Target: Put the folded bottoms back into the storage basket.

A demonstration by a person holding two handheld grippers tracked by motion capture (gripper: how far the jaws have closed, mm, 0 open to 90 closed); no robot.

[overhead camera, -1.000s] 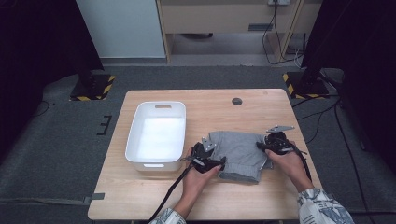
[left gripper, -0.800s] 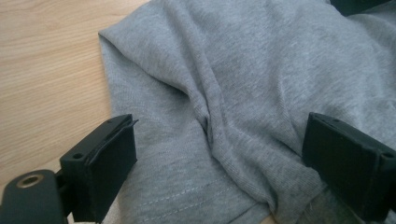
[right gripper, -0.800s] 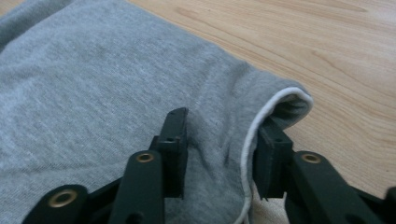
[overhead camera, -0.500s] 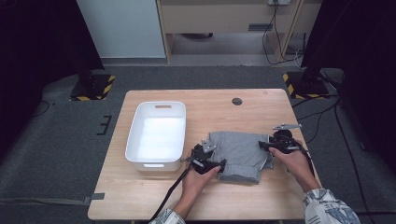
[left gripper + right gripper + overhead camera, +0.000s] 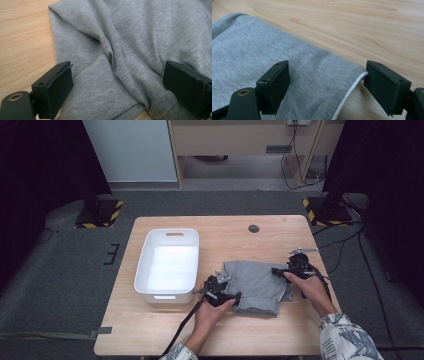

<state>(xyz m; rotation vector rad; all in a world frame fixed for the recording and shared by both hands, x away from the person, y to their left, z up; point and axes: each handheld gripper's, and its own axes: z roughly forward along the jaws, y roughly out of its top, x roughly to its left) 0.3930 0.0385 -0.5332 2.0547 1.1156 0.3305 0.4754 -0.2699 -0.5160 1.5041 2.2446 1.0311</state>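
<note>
A grey garment (image 5: pixel 256 284) lies folded and rumpled on the wooden table (image 5: pixel 225 232), right of centre. My left gripper (image 5: pixel 227 292) rests at its near-left edge. In the left gripper view it (image 5: pixel 120 75) stands open, with the jaws straddling a creased hem corner of the grey garment (image 5: pixel 140 37). My right gripper (image 5: pixel 280 270) sits at the garment's right edge. In the right gripper view it (image 5: pixel 327 75) is open over a folded edge of the grey garment (image 5: pixel 262 50), where a white cord (image 5: pixel 348 95) runs along a beige inner layer.
A white plastic bin (image 5: pixel 167 265) with nothing in it stands at the table's left, close to my left hand. A small dark round disc (image 5: pixel 254 228) sits near the far edge. Bare wood (image 5: pixel 362 25) lies beyond the garment.
The right gripper shifted slightly along the garment's right edge and back. The left gripper and the garment have stayed almost still.
</note>
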